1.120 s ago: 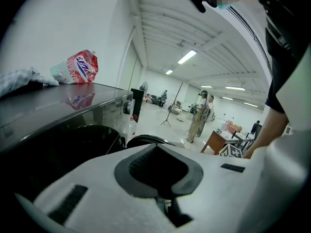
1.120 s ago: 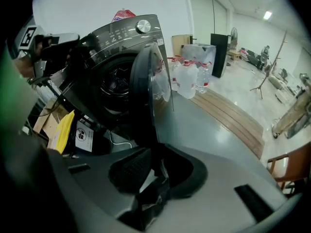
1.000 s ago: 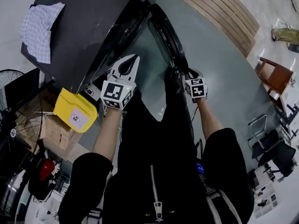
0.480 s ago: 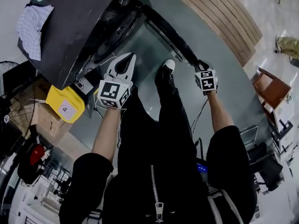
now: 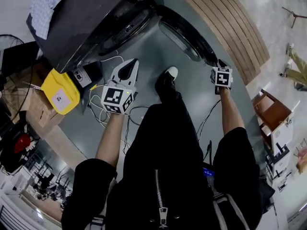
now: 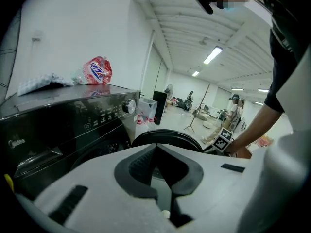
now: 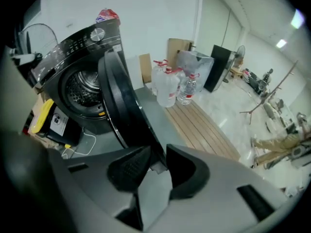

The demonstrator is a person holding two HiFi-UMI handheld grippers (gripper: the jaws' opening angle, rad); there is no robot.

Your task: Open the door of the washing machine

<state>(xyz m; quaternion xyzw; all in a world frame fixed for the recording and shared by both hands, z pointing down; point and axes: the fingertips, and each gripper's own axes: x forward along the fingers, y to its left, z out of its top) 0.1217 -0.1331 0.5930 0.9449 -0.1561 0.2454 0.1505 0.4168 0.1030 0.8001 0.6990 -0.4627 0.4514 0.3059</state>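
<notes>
Grey floor fronts the washing machine (image 5: 91, 18), whose door (image 7: 121, 106) stands swung wide, its free edge between the spread, just-opening jaws of the nearer right hand-held gripper (image 7: 156, 163), while the left hand-held gripper (image 6: 156, 152), pressed together and empty, hangs farther from that door.

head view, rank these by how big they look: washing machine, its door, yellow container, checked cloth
1. washing machine
2. door
3. yellow container and checked cloth look about alike; the picture's edge cuts off the cloth, so I won't rank them.
</notes>
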